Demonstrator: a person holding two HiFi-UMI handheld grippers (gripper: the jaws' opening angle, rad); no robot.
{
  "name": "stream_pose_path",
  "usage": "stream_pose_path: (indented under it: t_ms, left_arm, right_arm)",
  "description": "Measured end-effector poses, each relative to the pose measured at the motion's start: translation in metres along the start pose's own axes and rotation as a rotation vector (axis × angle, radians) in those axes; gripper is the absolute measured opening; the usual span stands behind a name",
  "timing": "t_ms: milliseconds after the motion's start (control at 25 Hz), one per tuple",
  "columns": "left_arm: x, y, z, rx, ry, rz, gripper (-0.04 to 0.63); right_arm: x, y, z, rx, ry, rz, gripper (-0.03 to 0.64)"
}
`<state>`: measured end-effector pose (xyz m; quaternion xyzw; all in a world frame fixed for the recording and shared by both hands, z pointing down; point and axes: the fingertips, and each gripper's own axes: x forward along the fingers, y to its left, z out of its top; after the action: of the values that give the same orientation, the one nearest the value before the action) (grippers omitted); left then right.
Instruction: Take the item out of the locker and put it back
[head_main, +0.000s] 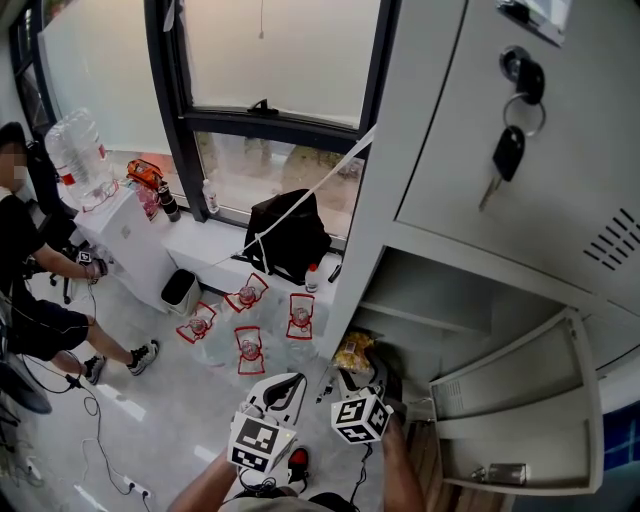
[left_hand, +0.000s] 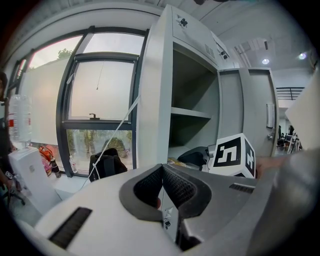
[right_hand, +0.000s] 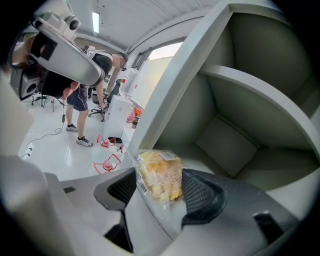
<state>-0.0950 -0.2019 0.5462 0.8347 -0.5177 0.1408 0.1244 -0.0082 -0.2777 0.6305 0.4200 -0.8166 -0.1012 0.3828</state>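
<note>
One snack bag (right_hand: 156, 170) sits, apparently gripped, within the right gripper (right_hand: 160, 181).

Snack bag (right_hand: 158, 172) — pinched between jaws

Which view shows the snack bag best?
Right gripper view: the snack bag fills the centre, held between the jaws, yellow contents clear. Head view shows only a small yellow patch at the locker mouth. Left gripper view barely a sliver.
</note>
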Motion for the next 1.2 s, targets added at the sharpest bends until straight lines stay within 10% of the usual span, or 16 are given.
stream_pose_path:
  t_ms: [680, 1200]
  left_arm:
    - [-0.016, -0.007, 0.018, 0.027, -0.050, 0.012, 0.021]
    - [-0.033, -0.013, 0.055, 0.061, -0.146, 0.006, 0.021]
  right_arm:
    - [-0.032, -0.005, 0.012, 0.177, -0.039, 0.064, 0.204]
    - [-0.108, -0.062, 0.049, 0.449, -0.271, -0.073, 0.198]
